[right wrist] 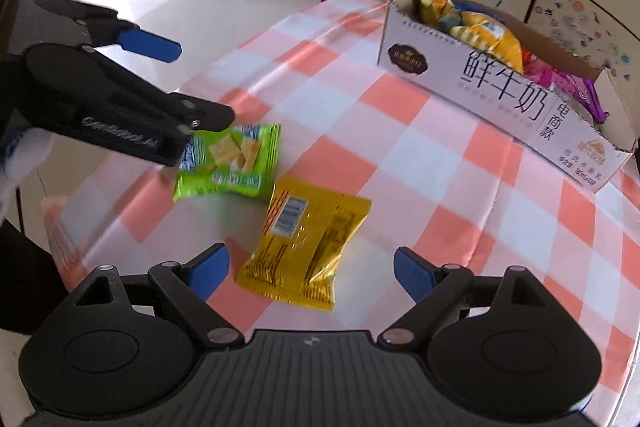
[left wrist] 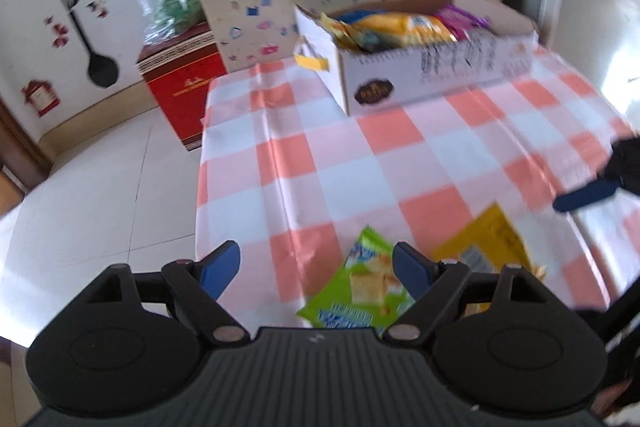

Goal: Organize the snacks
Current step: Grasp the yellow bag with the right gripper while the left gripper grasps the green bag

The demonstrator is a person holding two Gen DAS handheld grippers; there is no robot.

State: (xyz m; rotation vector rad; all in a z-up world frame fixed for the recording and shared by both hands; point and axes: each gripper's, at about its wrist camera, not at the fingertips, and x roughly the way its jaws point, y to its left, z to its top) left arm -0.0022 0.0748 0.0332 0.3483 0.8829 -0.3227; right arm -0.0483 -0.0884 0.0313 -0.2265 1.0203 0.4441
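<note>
- The table [right wrist: 460,211], under a checked cloth, carries everything; the cardboard box [right wrist: 492,83] stands well ahead of both sets of fingers, already holding several packets, so the step in hand is judged to be picking up the two loose packets for it.
- The right gripper [right wrist: 310,269] hangs with its jaws spread and empty. The yellow snack packet [right wrist: 308,239] lies flat just ahead of and between its fingers, nearer the left finger. A good grasp would centre the packet in the gap first, then come down across its short width, not a corner.
- The left gripper [left wrist: 316,267] is likewise spread wide, gripping nothing. The green cracker packet [left wrist: 360,287] lies below, towards the right finger and partly hidden by it.
- The green packet and the yellow one lie just beside each other, corners nearly touching, so the inner fingers risk crowding; taking one packet at a time would be safer.
- Both packets look puffy and slippery; a gentle squeeze suits them.
</note>
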